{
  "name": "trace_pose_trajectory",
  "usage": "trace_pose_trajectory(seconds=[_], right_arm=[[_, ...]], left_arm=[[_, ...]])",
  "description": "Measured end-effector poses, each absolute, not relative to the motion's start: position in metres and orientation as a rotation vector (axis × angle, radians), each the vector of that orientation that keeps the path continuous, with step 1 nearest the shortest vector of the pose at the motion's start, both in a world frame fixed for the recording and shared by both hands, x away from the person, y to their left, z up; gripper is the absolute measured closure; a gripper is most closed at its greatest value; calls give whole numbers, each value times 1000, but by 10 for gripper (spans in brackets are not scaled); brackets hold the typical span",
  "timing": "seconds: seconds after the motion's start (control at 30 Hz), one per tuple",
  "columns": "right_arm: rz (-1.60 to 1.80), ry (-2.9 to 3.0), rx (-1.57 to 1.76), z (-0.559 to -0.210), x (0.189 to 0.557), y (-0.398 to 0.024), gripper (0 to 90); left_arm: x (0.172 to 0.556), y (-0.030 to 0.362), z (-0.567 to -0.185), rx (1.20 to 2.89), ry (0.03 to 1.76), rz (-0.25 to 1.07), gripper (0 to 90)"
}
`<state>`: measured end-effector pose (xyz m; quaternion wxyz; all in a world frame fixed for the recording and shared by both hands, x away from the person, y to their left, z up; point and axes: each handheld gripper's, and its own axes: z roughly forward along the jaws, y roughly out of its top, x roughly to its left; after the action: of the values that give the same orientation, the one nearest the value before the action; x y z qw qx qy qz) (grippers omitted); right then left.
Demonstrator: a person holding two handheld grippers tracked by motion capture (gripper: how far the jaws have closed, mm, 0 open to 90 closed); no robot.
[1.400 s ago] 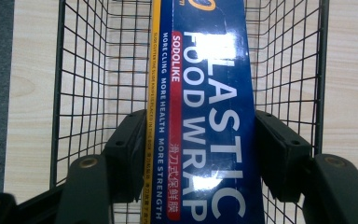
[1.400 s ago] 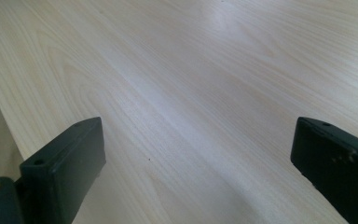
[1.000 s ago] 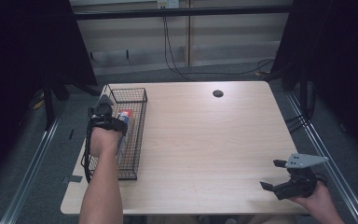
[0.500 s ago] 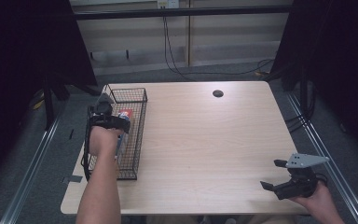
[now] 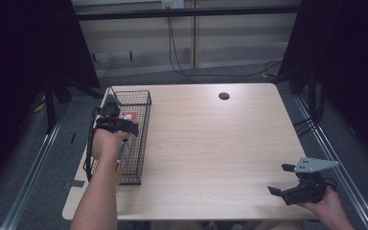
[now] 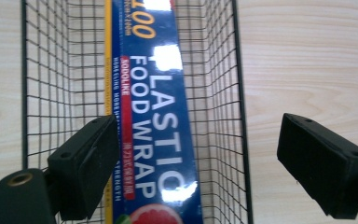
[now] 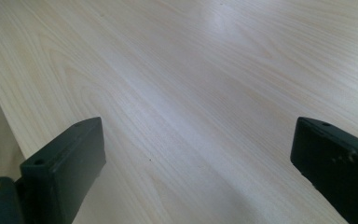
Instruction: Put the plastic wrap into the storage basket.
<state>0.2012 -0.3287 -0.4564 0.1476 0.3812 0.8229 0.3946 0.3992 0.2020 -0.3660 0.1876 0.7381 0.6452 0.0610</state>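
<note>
The left gripper [image 6: 191, 163] hangs spread wide over the plastic wrap box [image 6: 154, 112] lying lengthwise in the wire basket [image 6: 223, 93]. Best: straddle the box's narrow width, clear of mesh, before closing. The right gripper [image 5: 294, 184] rests released on the tabletop [image 5: 211, 143].

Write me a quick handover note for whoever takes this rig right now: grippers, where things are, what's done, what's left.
Left gripper: open, holding nothing, poised over the wire basket at the table's left edge.
Right gripper: open and empty, low over the bare table near its front right corner.
Plastic wrap box: lying lengthwise in the basket, between the left fingers but not gripped.
Done: left gripper lined up over the box.
Left: probably lower, close on the box and lift it out.
</note>
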Motion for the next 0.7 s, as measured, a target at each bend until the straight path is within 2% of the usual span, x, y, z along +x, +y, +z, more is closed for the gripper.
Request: trace_pose_trajectory(seconds=[0.7], right_arm=[[1131, 2376, 1092, -457, 200, -328, 30]], left_arm=[[387, 181, -351, 2109, 1618, 148, 146]])
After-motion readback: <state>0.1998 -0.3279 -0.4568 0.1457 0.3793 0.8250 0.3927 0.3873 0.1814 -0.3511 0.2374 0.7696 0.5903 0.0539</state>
